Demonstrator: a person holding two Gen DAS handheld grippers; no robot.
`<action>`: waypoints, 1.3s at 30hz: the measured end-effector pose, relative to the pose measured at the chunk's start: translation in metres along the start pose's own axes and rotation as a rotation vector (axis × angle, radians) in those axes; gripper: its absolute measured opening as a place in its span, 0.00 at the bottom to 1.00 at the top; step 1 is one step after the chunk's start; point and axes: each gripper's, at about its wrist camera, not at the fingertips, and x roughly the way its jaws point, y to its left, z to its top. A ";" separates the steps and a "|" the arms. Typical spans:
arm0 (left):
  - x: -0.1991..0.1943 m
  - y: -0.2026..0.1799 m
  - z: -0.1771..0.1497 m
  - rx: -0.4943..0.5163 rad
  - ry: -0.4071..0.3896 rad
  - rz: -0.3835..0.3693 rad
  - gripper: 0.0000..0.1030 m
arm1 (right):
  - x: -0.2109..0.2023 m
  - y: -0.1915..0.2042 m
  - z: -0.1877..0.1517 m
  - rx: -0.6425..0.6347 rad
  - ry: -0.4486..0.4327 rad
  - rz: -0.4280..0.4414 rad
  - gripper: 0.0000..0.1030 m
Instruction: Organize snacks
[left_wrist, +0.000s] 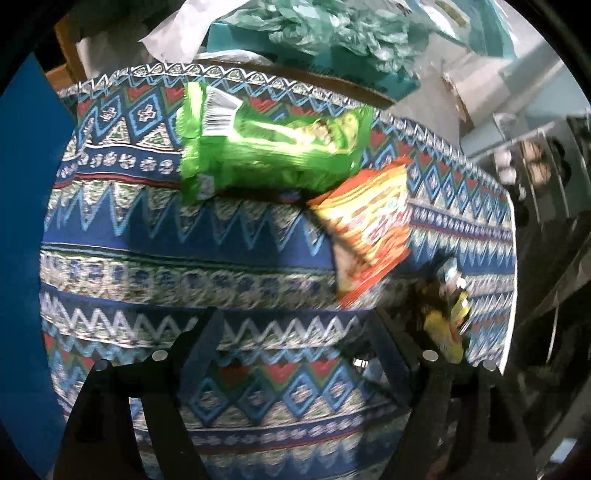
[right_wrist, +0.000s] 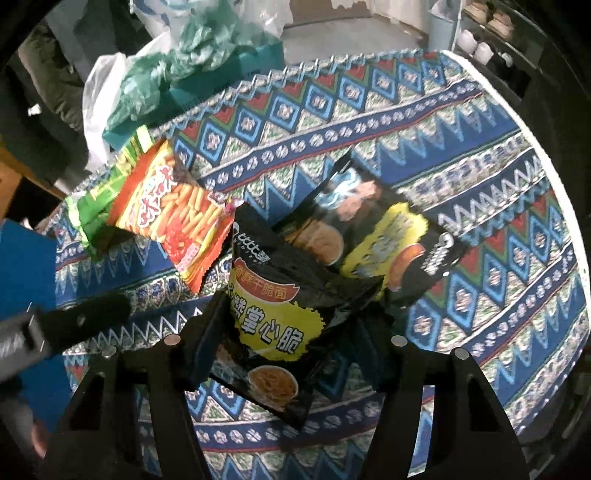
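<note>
- On the patterned surface (right_wrist: 461, 122), going left to right: your green packet (right_wrist: 101, 199), then the orange-red stick-snack packet (right_wrist: 173, 218) overlapping it, both lying lengthwise toward you.
- Next, two black-and-yellow packets: the near one (right_wrist: 273, 314) reads "掌心脆", its long axis pointing away from you; the far one (right_wrist: 384, 243) overlaps it.
- Your left claw (left_wrist: 295, 354) is spread over bare cloth.
- Your right claw (right_wrist: 288, 354) pinches the near black packet.
- Green plastic bags (right_wrist: 192, 55) crowd the far edge.

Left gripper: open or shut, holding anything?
Open and empty: the left gripper shows only the tablecloth between its spread fingers.
</note>
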 end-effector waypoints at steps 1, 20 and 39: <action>-0.002 0.002 -0.001 -0.021 -0.001 -0.011 0.81 | -0.003 -0.001 0.001 -0.004 -0.006 0.002 0.61; 0.035 -0.035 0.025 -0.296 -0.037 -0.015 0.83 | -0.051 -0.041 0.018 -0.008 -0.106 -0.030 0.61; 0.030 -0.027 0.018 -0.213 -0.070 -0.005 0.42 | -0.051 -0.042 0.021 -0.011 -0.097 -0.007 0.61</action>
